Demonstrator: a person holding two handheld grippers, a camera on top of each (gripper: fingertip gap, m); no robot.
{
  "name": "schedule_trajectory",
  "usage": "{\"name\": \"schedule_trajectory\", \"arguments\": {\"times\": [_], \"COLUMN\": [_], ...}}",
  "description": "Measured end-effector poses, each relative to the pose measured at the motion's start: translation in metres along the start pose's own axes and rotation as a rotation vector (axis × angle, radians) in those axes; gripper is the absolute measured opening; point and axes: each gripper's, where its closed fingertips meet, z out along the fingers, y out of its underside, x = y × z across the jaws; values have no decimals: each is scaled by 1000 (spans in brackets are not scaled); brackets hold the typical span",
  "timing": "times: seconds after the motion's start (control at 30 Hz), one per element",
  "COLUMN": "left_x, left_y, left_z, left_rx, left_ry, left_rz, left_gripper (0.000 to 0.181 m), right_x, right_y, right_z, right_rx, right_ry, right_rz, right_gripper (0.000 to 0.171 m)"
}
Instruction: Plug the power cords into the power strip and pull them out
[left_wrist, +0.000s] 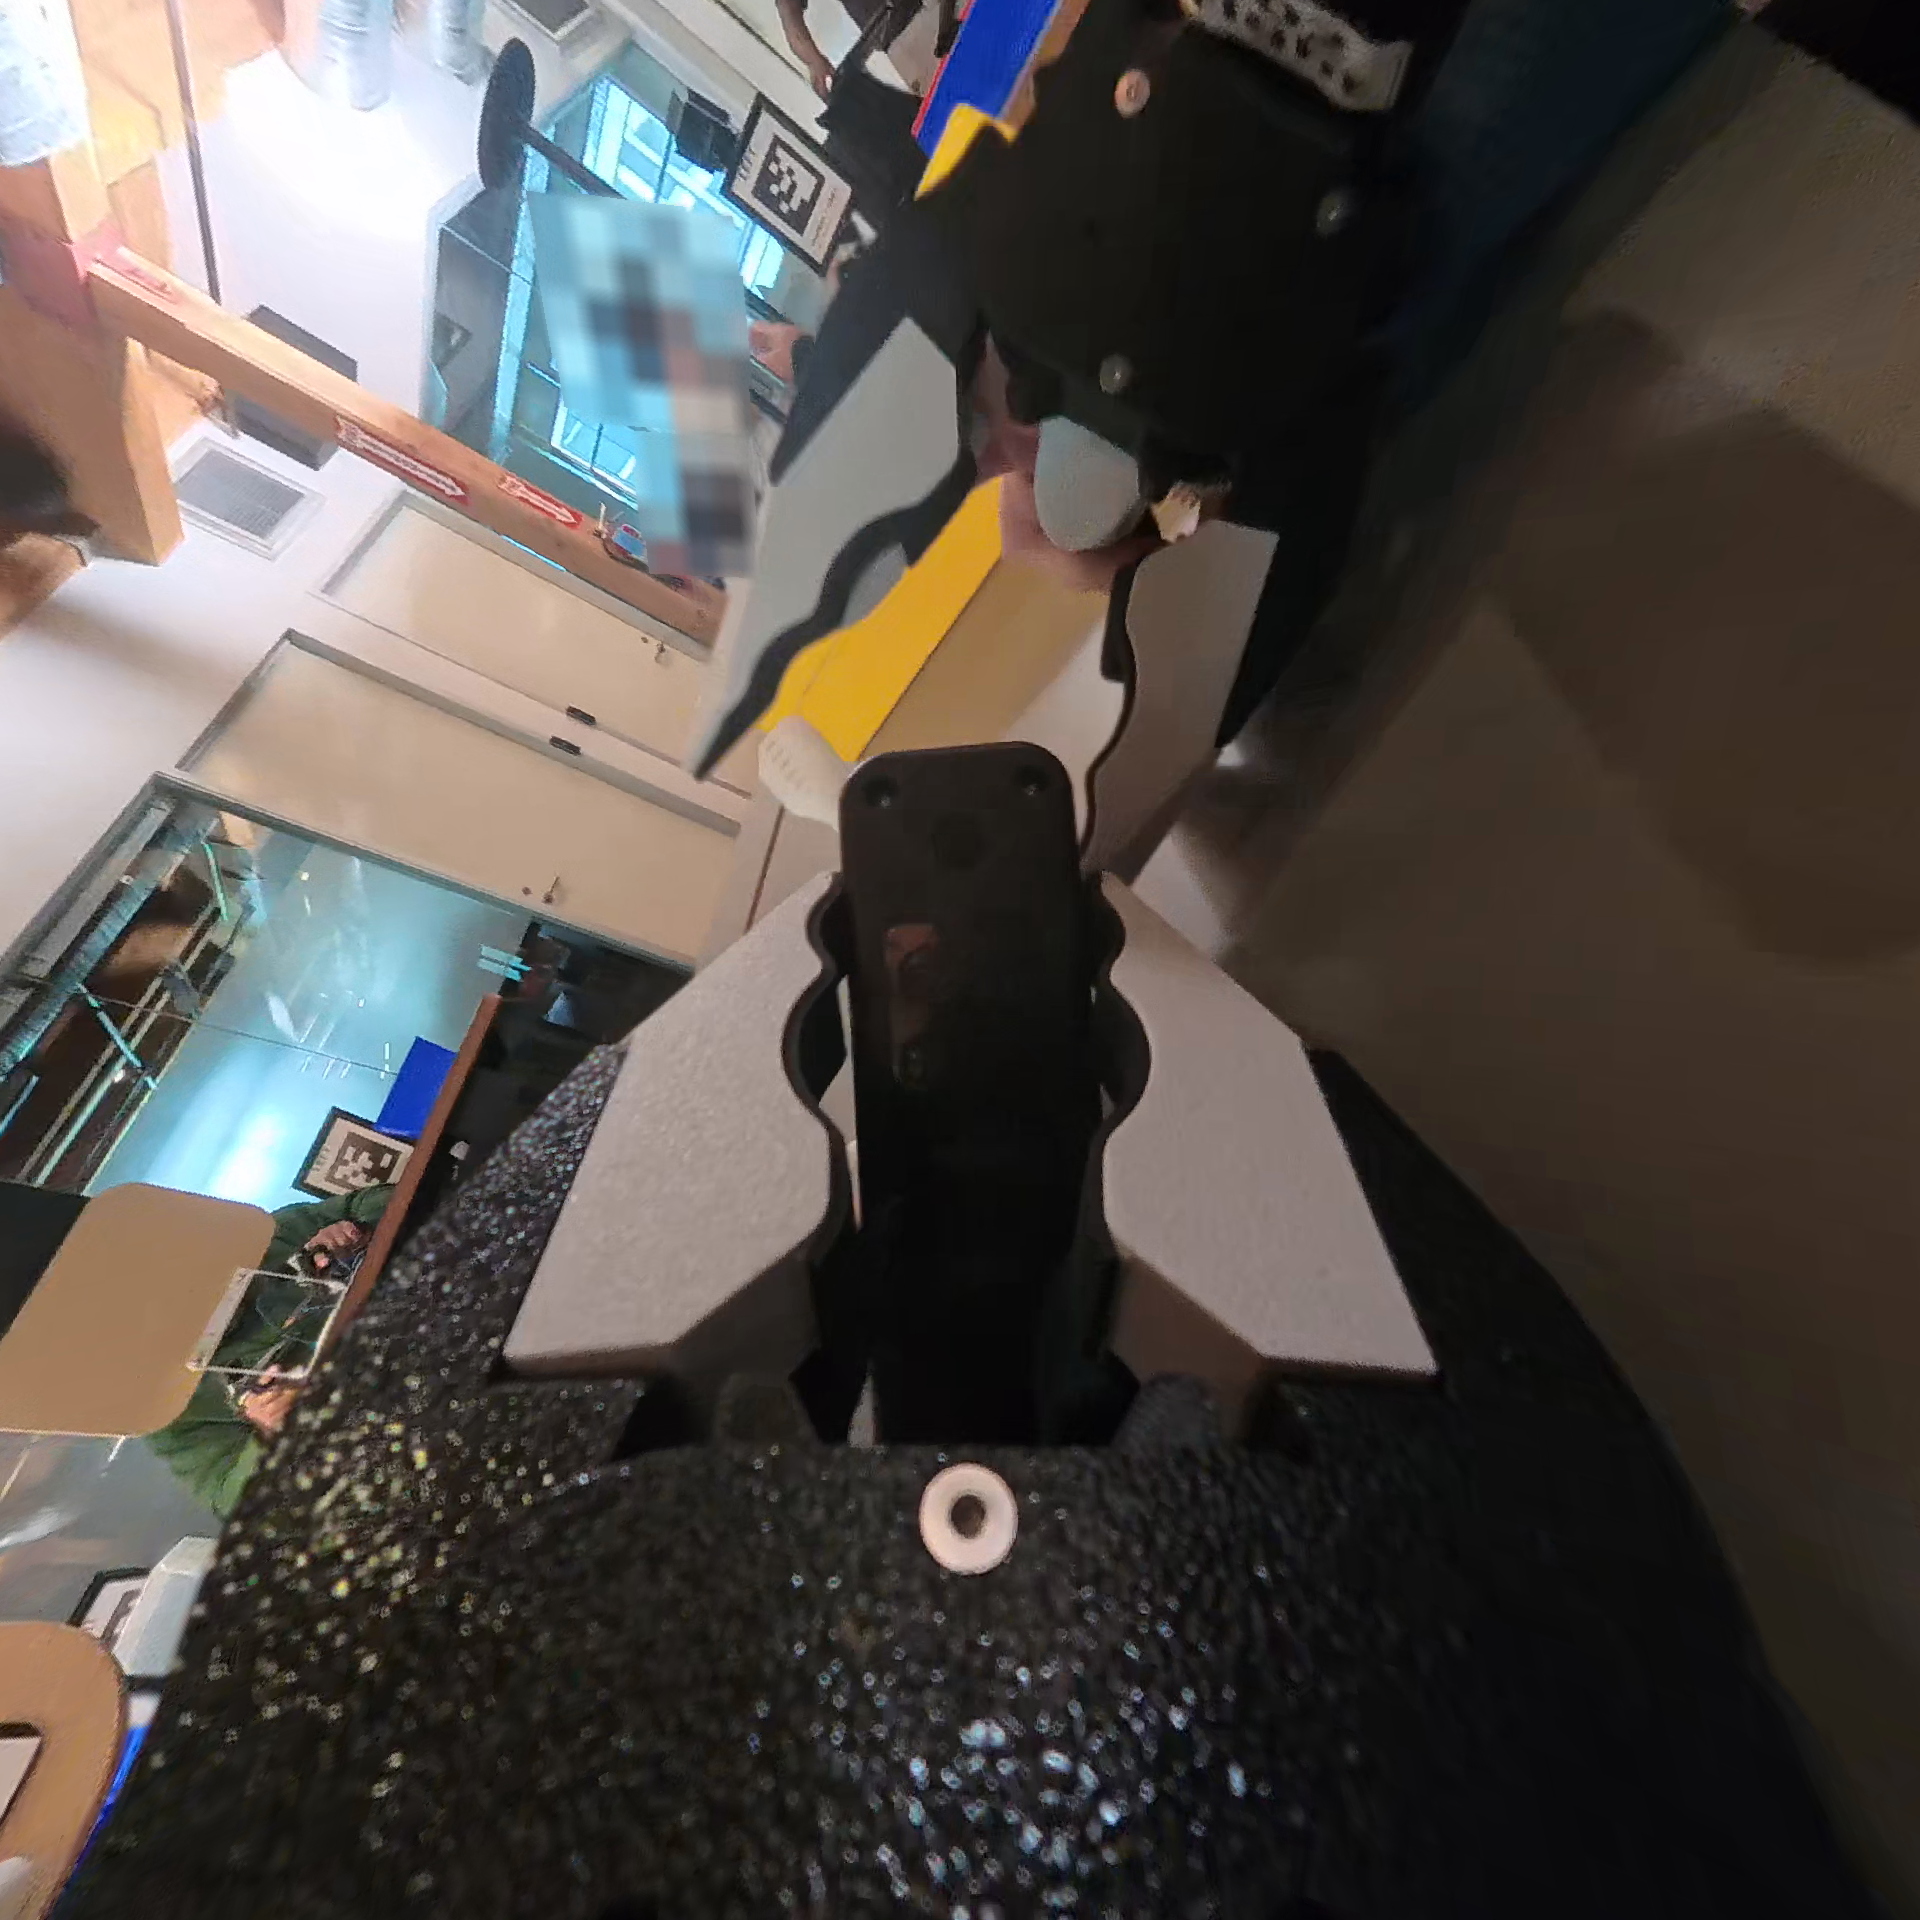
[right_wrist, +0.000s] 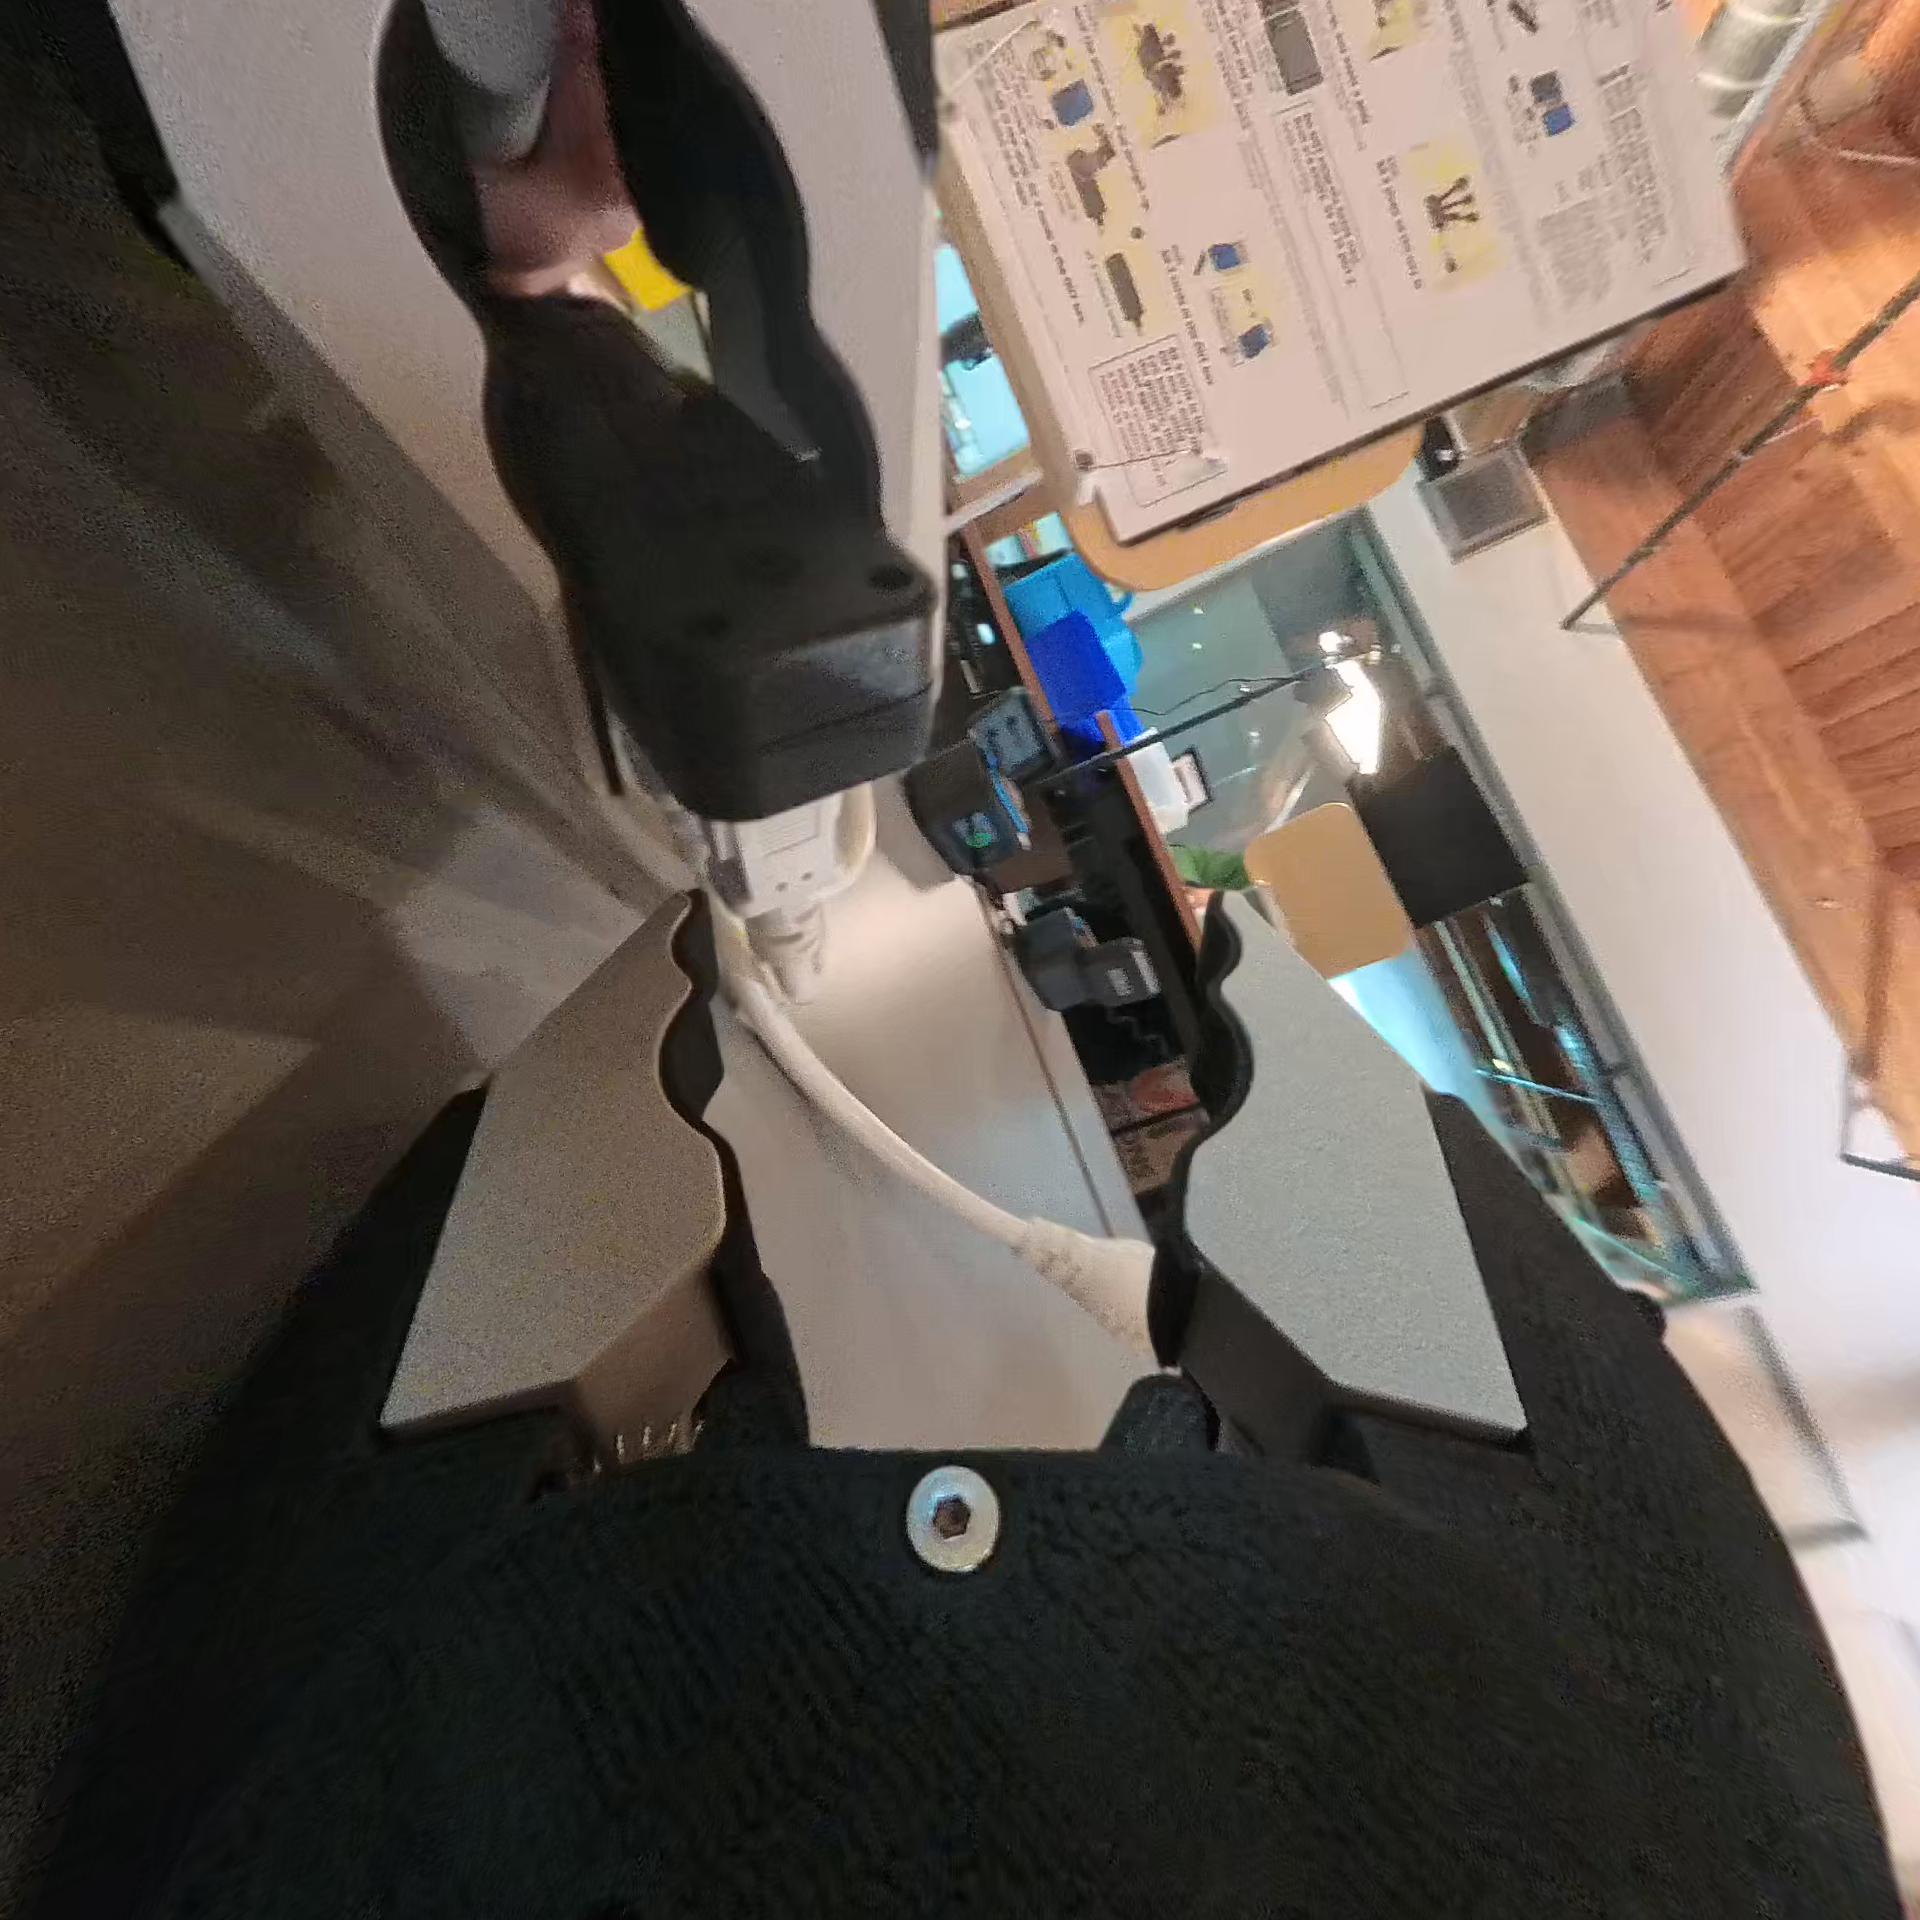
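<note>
The left gripper (left_wrist: 966, 914) is clamped on a black power strip (left_wrist: 961, 935). The right gripper (right_wrist: 951, 997) hovers with its 2 fingers apart around a white cord (right_wrist: 883, 1143) on the table (right_wrist: 260, 831). Closing off-centre would likely let the cord slip.

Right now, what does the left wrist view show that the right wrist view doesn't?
Only the left wrist view: the left gripper seen along its own fingers, shut on the black power strip, and a yellow block on the table beyond.

Only the right wrist view: the right gripper open and holding nothing, with a white power cord lying on the table between its fingers, plus an instruction sheet behind.

Both: the black power strip, clamped, and the other gripper farther off.
</note>
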Motion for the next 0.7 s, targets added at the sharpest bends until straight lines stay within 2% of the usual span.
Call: {"name": "schedule_trajectory", "arguments": {"times": [0.2,0.27,0.33,0.6,0.67,0.7], "left_x": [-4,-3,1,11,10,10], "left_y": [2,2,-1,-11,-2,6], "left_z": [-3,-4,-5,-7,-1,3], "left_rx": [26,28,48,101,41,-20], "left_ry": [-19,-15,5,39,16,4], "left_rz": [-19,-17,-10,22,32,47], "left_gripper": [43,43,44,47,55,65], "right_x": [-28,-35,-38,-48,-50,-51], "right_y": [-1,-5,-6,-18,-20,-21], "right_z": [8,7,8,13,15,16], "right_rx": [54,78,84,175,187,193], "right_ry": [-142,-147,-144,-212,-232,-239], "right_rz": [-84,-169,-203,-153,-129,-131], "right_gripper": [73,53,40,40,41,40]}}
